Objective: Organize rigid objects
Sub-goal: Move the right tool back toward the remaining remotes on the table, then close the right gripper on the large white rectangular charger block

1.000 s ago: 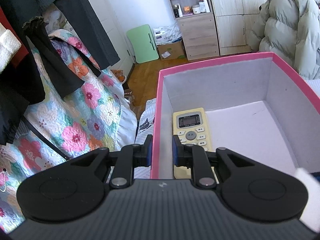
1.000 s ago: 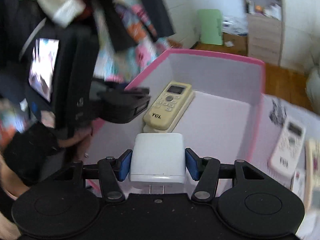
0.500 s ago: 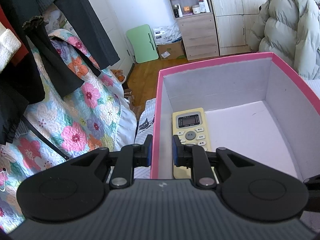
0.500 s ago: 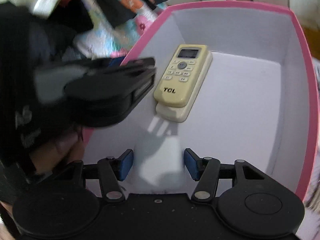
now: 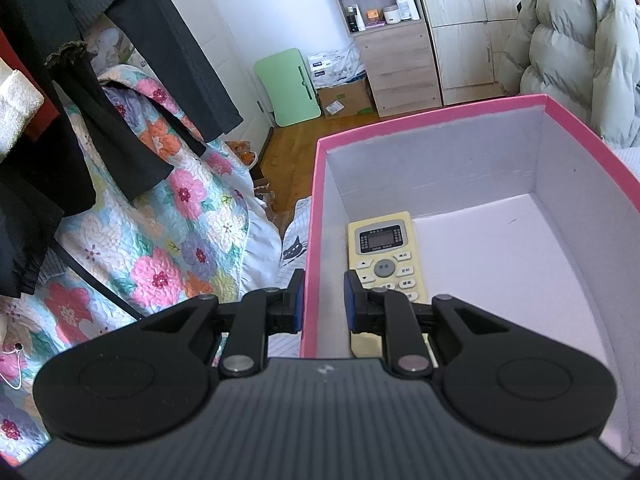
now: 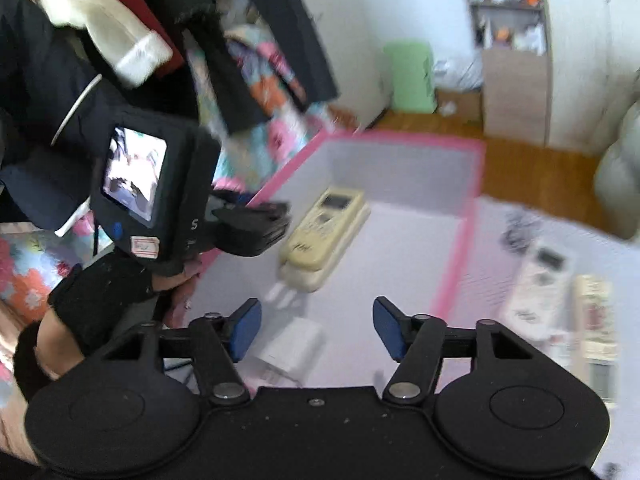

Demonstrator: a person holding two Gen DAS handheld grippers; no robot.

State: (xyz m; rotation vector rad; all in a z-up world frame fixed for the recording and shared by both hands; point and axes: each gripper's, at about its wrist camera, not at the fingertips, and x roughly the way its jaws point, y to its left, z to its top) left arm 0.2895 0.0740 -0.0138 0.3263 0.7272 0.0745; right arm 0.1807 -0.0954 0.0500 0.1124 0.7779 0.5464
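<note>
Tongs of the right hand [image 6: 316,330] are opening, and nothing is pressed between their blue pads. A white charger [image 6: 290,354] is seen below and just left of the midline of these tongs, lying on the floor of the pink box [image 6: 456,264] near its front edge, apart from both pads. Its prongs point away from the tongs toward a yellow remote [image 6: 324,232], which lies further in along the left wall of the box. The charger is judged to be released and placed.

The left tongs [image 5: 323,300] are clamped on the left wall of the pink box [image 5: 312,240], one pad outside and one inside, so the box is steadied. In the left wrist view the yellow remote [image 5: 384,256] lies just beside the inner pad, display end pointing away, long axis parallel to the gripped wall.

Outside the box, to the right of its right wall, a white remote [image 6: 538,284] and a flat cream object [image 6: 592,316] are seen lying on the bed; both are blurred. Their long axes run roughly front to back, the white remote tilted slightly, display end farther away. They lie forward and to the right of the right tongs, so the right hand is the nearer one. The next pick is judged to call for a sideways shift to the right, pads set across the short axis of the white remote.
</note>
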